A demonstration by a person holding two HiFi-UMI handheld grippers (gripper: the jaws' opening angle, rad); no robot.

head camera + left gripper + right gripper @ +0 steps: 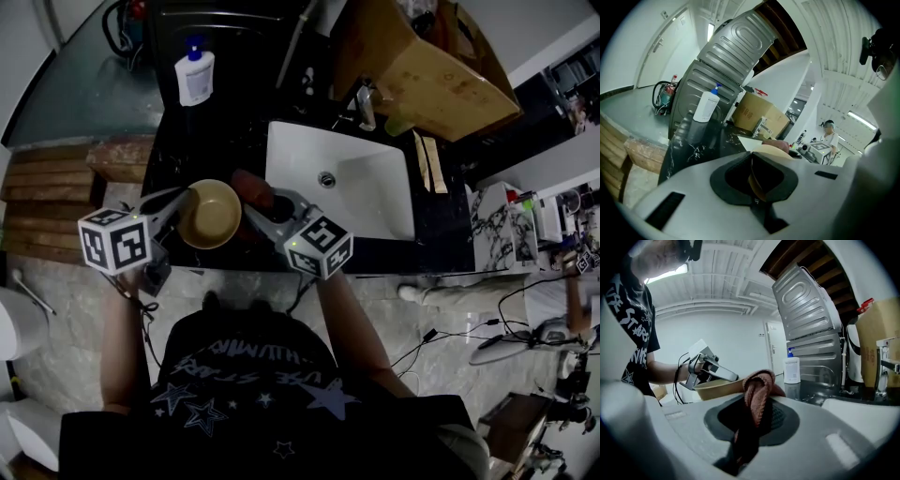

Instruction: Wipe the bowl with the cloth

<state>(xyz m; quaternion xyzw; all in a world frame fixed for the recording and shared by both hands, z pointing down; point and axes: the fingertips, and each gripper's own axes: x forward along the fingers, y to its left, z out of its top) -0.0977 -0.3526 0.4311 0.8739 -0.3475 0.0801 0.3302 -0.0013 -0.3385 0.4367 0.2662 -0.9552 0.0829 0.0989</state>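
Far left in the head view, the left gripper (185,199) reaches in on a bare forearm, marker cube toward the person, jaws pointing right. It's clamped on the left rim of the bowl (211,214). The bowl is tan, mouth up, its smooth inside showing, and it's held over the front edge of the dark counter (441,239), just left of the sink (375,187).

The left gripper view confirms the grip: the thin rim sits pinched between the closed jaws of the left gripper (754,185), with the bowl's wall (776,149) rising behind. The white pump bottle (707,105) and cardboard box (759,117) stand beyond.

At the bowl's right rim is the cloth (251,187), reddish-brown and bunched. The right gripper (258,208) angles up-left from a forearm stretched out from the body.

In the right gripper view, the right gripper (754,427) is clenched on a fold of that cloth (757,399), the loop bulging above the jaws. Only here does the bowl (719,389) show side-on with the other gripper on it. Whether cloth and bowl touch, I can't tell.

Further right, the white sink shows its drain.
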